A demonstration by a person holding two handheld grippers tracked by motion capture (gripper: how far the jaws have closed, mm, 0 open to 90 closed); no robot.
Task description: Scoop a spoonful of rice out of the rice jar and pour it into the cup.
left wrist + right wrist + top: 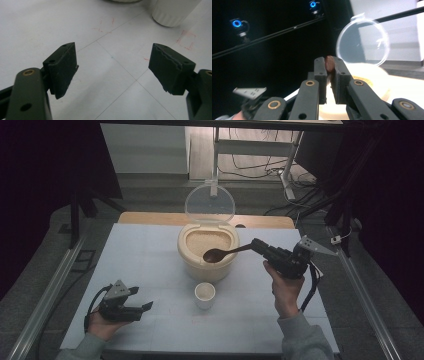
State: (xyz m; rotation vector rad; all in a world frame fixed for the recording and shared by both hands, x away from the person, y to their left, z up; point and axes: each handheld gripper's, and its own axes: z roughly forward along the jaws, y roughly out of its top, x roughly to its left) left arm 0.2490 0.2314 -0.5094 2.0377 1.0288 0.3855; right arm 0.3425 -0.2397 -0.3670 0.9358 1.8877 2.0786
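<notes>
Two tongs are in use. Right tongs (258, 245), at 3 o'clock of the rice container (207, 251), are clenched on a wooden spoon (223, 253) whose bowl hangs over the container's front rim. A small cup (205, 294) stands at 6 o'clock of the container. Left tongs (144, 306) rest released on the desk (150, 270) at 8 o'clock.

A pale blue-grey surface (150, 270) with faint red marks stands on a grey floor (45, 245). Metal rails (50, 285) run along both sides. Beyond it, a white desk frame (260, 147) with loose cables (250, 170); dark curtains (45, 165) hang at the edges, light dim
</notes>
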